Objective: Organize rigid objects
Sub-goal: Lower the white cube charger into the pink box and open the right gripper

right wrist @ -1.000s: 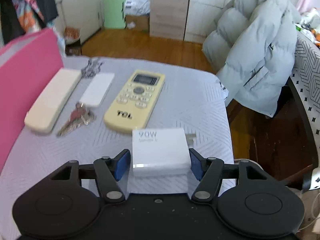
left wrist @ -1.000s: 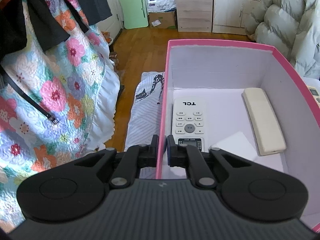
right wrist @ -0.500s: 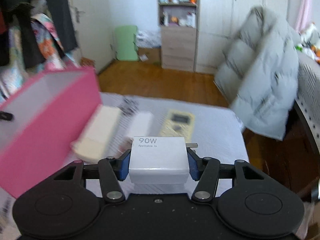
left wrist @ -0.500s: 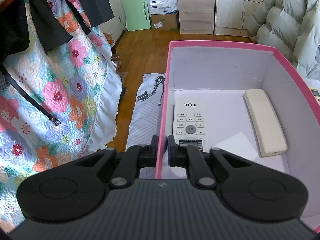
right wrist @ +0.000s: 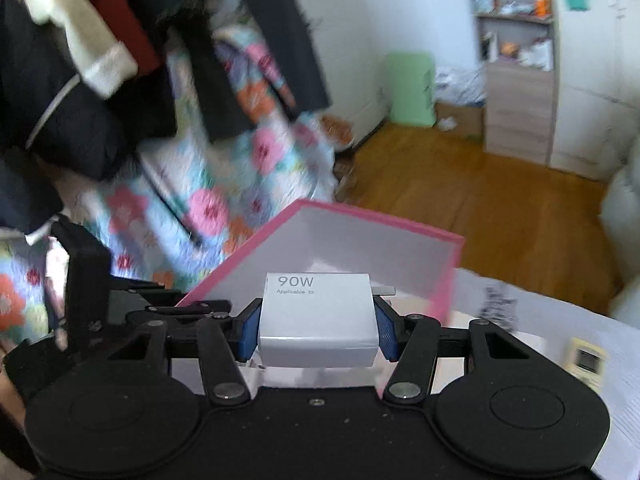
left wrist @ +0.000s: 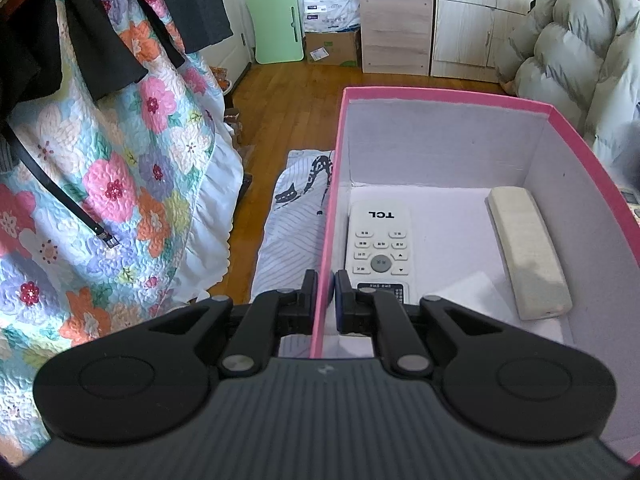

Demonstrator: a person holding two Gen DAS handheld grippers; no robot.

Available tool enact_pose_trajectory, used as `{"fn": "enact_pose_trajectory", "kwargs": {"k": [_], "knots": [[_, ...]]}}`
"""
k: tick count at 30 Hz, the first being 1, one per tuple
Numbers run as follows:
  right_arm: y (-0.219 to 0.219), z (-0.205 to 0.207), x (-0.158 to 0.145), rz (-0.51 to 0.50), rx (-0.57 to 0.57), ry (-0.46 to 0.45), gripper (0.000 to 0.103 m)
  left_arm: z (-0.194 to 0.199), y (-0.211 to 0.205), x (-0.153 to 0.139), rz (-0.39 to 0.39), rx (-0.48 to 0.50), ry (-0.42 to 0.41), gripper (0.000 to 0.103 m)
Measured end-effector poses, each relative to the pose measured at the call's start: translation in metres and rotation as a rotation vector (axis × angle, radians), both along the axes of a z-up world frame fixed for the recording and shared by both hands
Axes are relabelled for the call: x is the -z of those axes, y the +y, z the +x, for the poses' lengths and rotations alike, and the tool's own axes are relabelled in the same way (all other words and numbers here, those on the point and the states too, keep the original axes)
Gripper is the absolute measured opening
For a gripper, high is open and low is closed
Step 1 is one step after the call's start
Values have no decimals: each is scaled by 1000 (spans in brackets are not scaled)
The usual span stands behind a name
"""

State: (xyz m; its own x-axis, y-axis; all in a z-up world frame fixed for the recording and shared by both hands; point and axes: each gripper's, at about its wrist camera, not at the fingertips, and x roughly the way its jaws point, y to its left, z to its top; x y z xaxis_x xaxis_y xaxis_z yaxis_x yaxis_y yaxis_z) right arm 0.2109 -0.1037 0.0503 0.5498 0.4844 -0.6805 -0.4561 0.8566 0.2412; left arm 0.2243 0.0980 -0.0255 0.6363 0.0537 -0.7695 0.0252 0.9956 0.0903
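White charger (right wrist: 318, 318) sits squarely between the right gripper's (right wrist: 318, 330) blue pads, clamped on both flanks, its plug end pointing ahead toward the pink box (right wrist: 400, 232) just in front and below; the left gripper (left wrist: 325, 300) pinches the box's near wall, closed on it, steadying it. Best judged: carry the charger over the rim, lower it into the bare floor right of the remote (left wrist: 380, 240), short of the cream bar (left wrist: 526, 252); release only once it rests flat.
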Motion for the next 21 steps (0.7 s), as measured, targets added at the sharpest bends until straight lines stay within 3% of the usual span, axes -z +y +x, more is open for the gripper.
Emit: {"fn": "enact_pose_trajectory", "kwargs": {"k": [7, 10, 15, 21], "knots": [[67, 71, 61, -160, -3, 215, 61, -1, 1, 0, -1, 3, -8, 7], [83, 83, 79, -244, 31, 246, 61, -1, 1, 0, 0, 5, -11, 7], [84, 99, 97, -206, 93, 342, 62, -1, 2, 0, 2, 8, -12, 7], [59, 75, 60, -114, 113, 242, 62, -1, 2, 1, 2, 10, -14, 7]]}}
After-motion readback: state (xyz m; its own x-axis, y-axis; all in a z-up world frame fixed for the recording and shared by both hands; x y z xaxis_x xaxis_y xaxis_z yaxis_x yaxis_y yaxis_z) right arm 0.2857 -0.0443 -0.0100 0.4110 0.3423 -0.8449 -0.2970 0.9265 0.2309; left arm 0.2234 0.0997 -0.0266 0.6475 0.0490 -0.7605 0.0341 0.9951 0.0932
